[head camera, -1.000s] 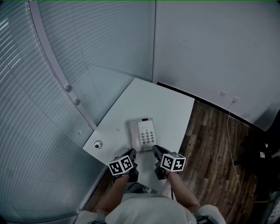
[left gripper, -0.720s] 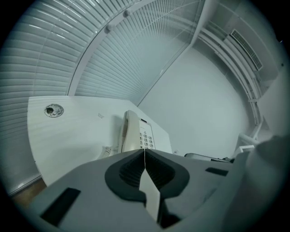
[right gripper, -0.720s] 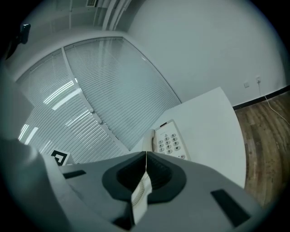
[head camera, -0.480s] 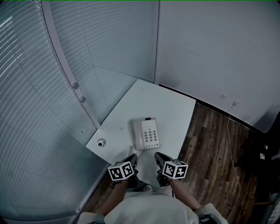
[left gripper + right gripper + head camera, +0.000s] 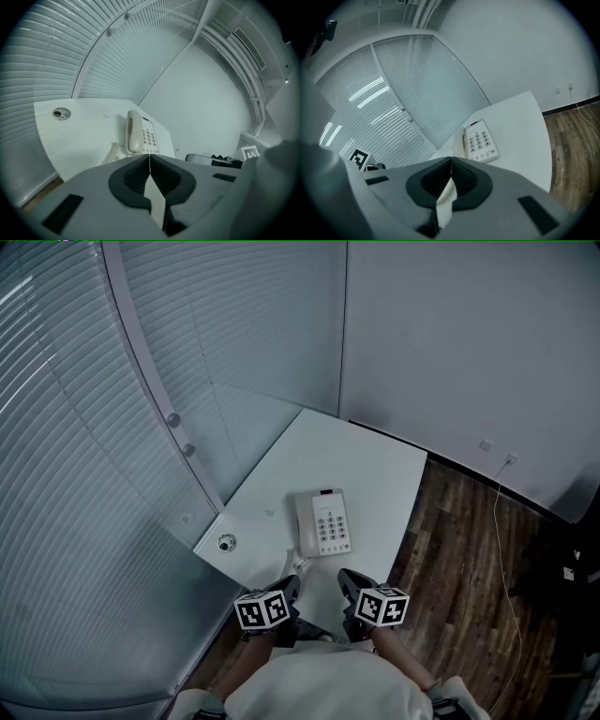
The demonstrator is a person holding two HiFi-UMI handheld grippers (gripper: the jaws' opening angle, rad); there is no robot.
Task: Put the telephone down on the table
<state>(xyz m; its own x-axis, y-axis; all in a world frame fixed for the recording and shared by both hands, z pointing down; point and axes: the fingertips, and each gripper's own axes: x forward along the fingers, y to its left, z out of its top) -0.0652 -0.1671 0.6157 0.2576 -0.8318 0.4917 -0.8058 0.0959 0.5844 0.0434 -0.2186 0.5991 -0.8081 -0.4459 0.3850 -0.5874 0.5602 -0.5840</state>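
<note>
My left gripper and my right gripper were both clenched, jaws meeting with nothing between them. The white push-button desk telephone, handset in its cradle, lay flat on the white rectangular table, ahead of both grippers and clear of them. Its white coiled cord trailed back toward my left gripper, seemingly over the table's near edge.

Slatted blinds, white wall, dark wooden floor
</note>
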